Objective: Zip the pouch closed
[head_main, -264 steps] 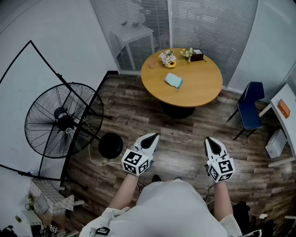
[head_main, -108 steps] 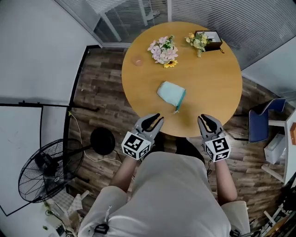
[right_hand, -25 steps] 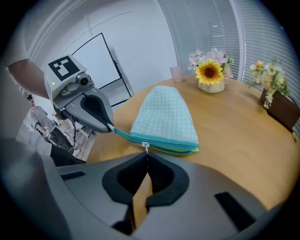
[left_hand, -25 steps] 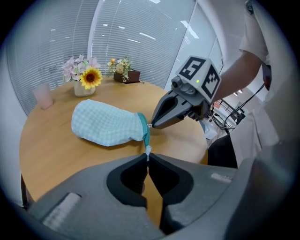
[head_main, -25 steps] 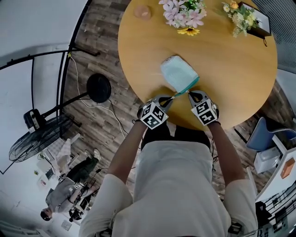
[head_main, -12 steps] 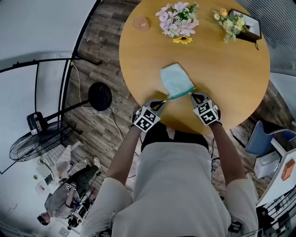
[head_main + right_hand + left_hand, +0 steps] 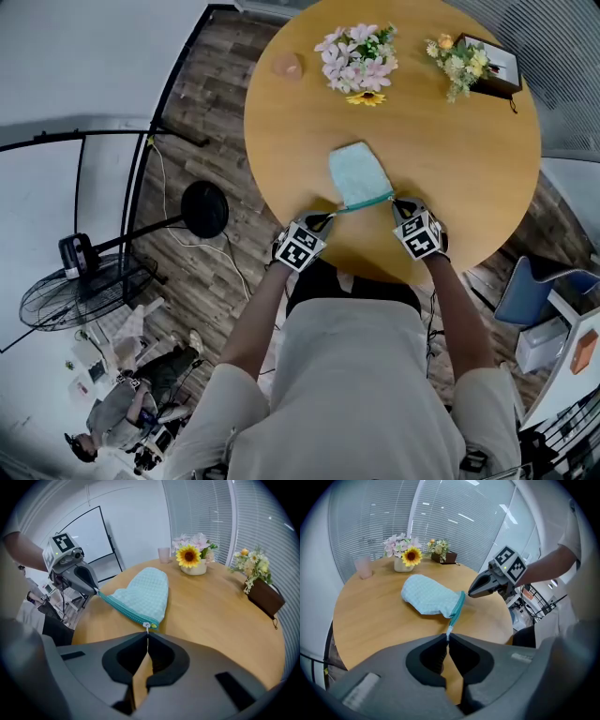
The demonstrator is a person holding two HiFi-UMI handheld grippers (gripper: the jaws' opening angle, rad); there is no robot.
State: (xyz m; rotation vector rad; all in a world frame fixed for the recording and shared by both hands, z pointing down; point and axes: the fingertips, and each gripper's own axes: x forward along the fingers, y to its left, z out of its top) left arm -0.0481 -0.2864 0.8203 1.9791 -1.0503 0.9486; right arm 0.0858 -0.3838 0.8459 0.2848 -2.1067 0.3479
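Right, head view first: you're leaning over the round worktop, w/ the pouch lying flat near its front edge, btwn your two tools. Your left hand-held gripper sits at the pouch's near-left corner and your right hand-held gripper at its near-right corner. The teal zip runs straight from one to the other. Farther back on the worktop, well apart from the pouch, are a pink cup, a bunch of flowers and a dark box w/ more blooms. A fan stands on the floor at left.

Left gripper view: your jaws are pressed together, pinching the zip tail, the thin end of tape sticking out from the pouch's corner. The pouch lies just beyond, pale blue-green check fabric, zip edge toward the right. Opp. you, the tip of the right hand-held gripper meets the zip's far end.

Right gripper view: jaws closed here too, clamped on the small zip pull, w/ the slider at the pouch corner nearest you. The zip stretches away leftward to the left hand-held gripper, whose tip touches its other end. The pouch's body rests on the wood. Whether the teeth are meshed along the whole length, you can't tell.
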